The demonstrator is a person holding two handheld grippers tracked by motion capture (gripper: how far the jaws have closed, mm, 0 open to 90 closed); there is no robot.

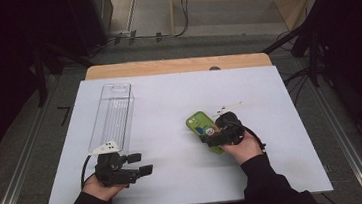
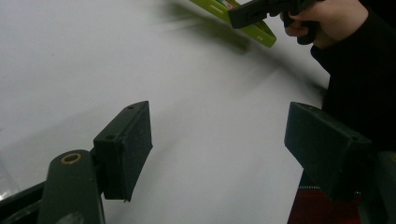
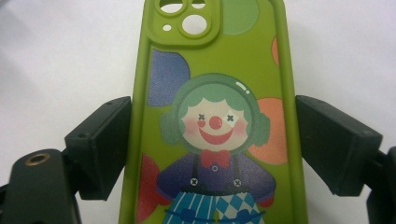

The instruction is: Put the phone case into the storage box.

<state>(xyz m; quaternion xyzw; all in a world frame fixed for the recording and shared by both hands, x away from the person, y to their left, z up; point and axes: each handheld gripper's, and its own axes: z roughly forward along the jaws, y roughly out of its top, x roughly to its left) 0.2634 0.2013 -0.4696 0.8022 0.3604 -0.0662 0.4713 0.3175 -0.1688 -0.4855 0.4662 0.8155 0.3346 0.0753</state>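
Phone case [image 3: 215, 121] between right hand-held gripper [image 3: 212, 140] jaws, apparently gripped.

Phone case [image 3: 215, 121] bottom cut off

Tray [image 1: 112, 116] on table [image 1: 168, 98], far left; phone case [image 1: 202, 125] right of centre; left gripper [image 1: 137, 164] before tray; right gripper [image 1: 211, 135] at case
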